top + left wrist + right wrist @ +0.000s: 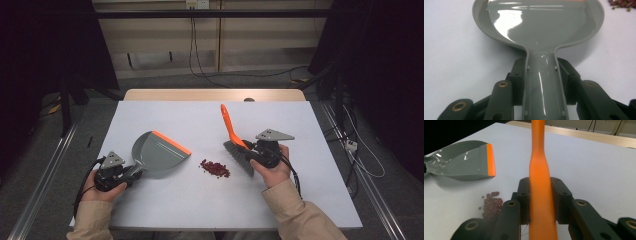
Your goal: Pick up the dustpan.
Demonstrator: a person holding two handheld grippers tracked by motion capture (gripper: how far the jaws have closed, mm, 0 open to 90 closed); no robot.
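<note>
Left gripper (131, 176) clamped on the dustpan (159, 152) handle; pan flat on the white table (200, 200), orange lip toward the beans (215, 168). Right gripper (248, 150) clamped on the brush (235, 142) handle, bristles on the table just right of the bean pile, handle angled up and away.

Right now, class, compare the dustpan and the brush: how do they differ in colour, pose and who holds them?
The dustpan is mostly grey with an orange front lip; the brush has an all-orange handle above dark bristles. The dustpan lies low on the table, while the brush handle tilts up and away. The left gripper clamps the dustpan's handle; the right gripper clamps the brush. Both flank the red beans.
</note>
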